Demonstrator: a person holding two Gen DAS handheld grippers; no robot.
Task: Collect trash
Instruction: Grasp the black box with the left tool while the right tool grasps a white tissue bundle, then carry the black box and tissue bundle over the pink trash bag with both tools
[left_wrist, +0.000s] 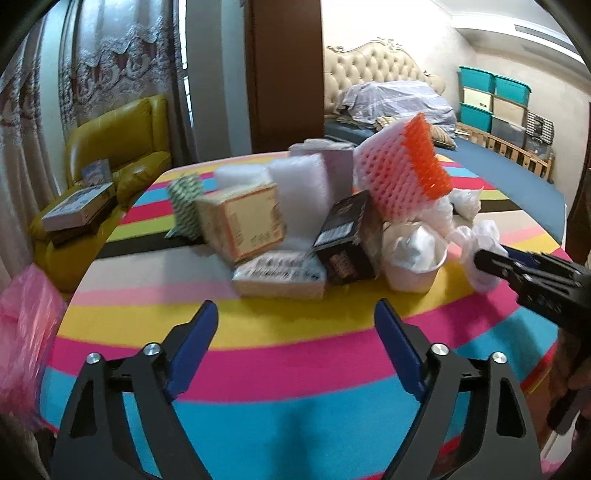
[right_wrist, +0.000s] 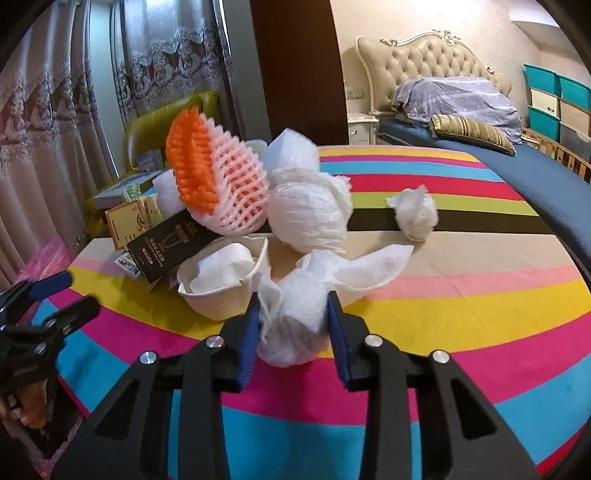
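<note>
While the right gripper (right_wrist: 291, 325) pinches a crumpled white tissue (right_wrist: 299, 314) between its blue pads, at six o'clock of the trash pile on the striped tablecloth (right_wrist: 461, 295), the left gripper (left_wrist: 295, 325) hangs with jaws apart over bare cloth. A paper cup (right_wrist: 225, 291) sits just beside the tissue at nine o'clock; orange-and-pink foam fruit netting (right_wrist: 218, 184) tops the boxes behind.
</note>
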